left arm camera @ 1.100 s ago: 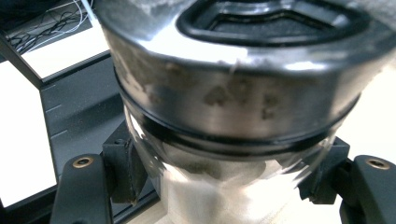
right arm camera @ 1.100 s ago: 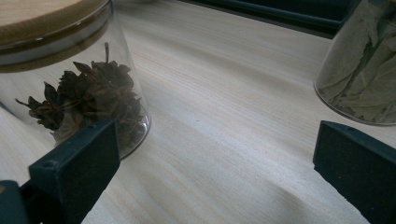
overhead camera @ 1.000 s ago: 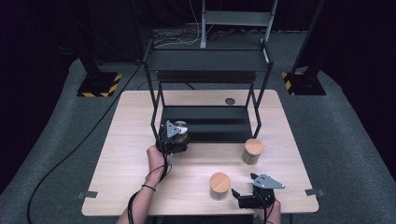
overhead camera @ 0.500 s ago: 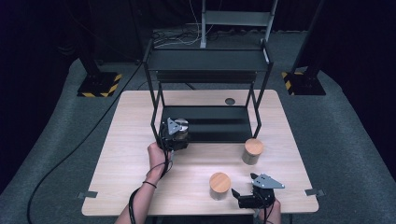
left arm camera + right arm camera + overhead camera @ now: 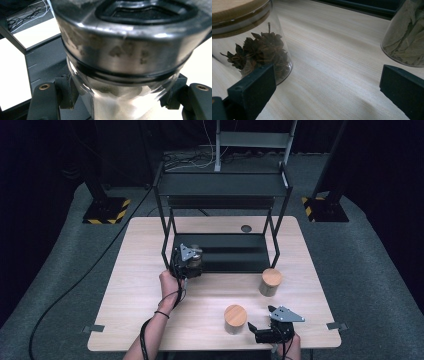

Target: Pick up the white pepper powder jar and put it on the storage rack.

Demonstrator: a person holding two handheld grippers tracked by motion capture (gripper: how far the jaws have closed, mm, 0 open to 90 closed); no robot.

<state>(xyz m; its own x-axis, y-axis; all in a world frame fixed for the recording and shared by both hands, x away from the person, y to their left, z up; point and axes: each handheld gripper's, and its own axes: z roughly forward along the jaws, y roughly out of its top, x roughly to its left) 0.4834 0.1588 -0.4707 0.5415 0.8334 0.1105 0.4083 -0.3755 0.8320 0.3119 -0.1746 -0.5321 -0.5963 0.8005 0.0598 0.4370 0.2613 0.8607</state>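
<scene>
My left gripper (image 5: pixel 190 263) is shut on a glass jar with a metal lid (image 5: pixel 195 256) at the front left corner of the black shelf rack's lower tier (image 5: pixel 235 252). In the left gripper view the jar (image 5: pixel 125 50) looms close, with both pads (image 5: pixel 66 91) pressed on its glass below the lid. My right gripper (image 5: pixel 254 330) stands open near the table's front edge, jaws pointing left. Just left of it is a wood-lidded jar of star anise (image 5: pixel 235 318). That jar (image 5: pixel 249 45) sits beside the left jaw in the right gripper view, outside the gap.
A second wood-lidded jar holding bay leaves (image 5: pixel 270 281) stands in front of the rack's right leg and shows at upper right as the bay-leaf jar (image 5: pixel 407 37). The rack has an upper shelf (image 5: pixel 220 184). A small dark hole (image 5: pixel 245 228) marks the table behind it.
The left gripper with its jar has crept very slightly toward the rack. The right gripper and both wood-lidded jars have stayed put.
</scene>
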